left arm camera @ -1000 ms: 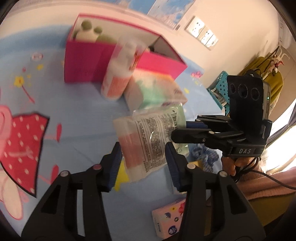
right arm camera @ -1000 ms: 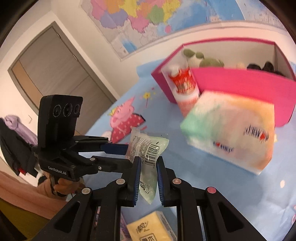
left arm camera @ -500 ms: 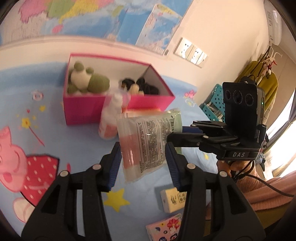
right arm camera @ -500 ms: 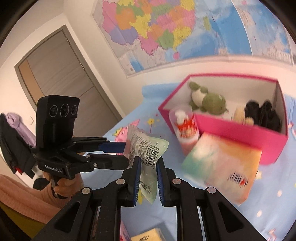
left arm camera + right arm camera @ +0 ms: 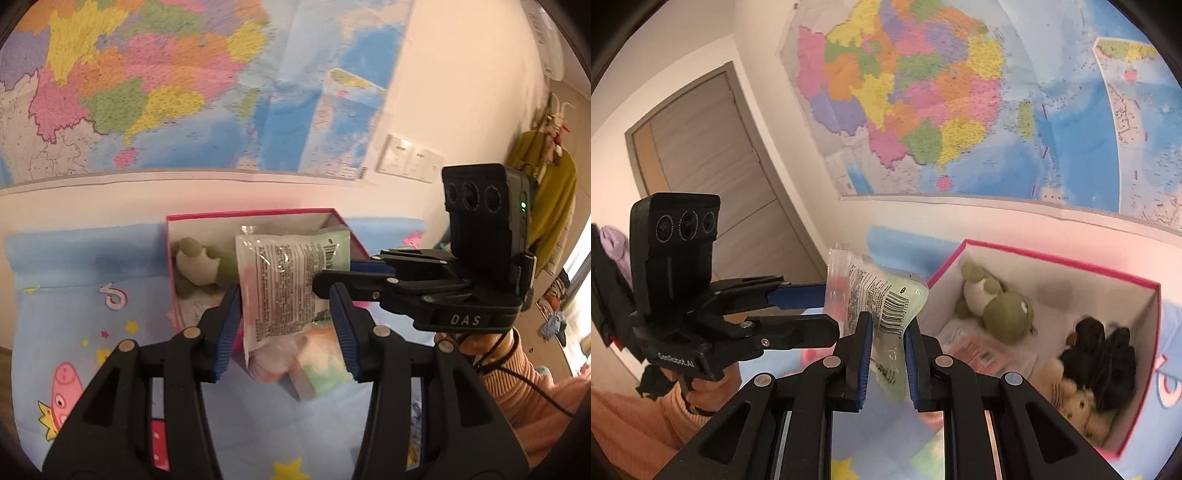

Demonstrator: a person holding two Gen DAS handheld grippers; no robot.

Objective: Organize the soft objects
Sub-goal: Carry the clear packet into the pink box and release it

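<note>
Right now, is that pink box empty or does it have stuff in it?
Not empty. The pink box is open-topped and holds a green frog plush and a dark-haired doll.

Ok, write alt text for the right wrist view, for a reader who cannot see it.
Two handheld grippers hold one clear plastic packet in the air: the right gripper pinches its lower edge, the left gripper grips it from the left. Behind it, an open pink box holds a green plush frog and a dark plush toy, below a wall map.

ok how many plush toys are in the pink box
2: a green frog plush at the box's left end, a black-haired doll at its right end. More may be hidden.
</note>
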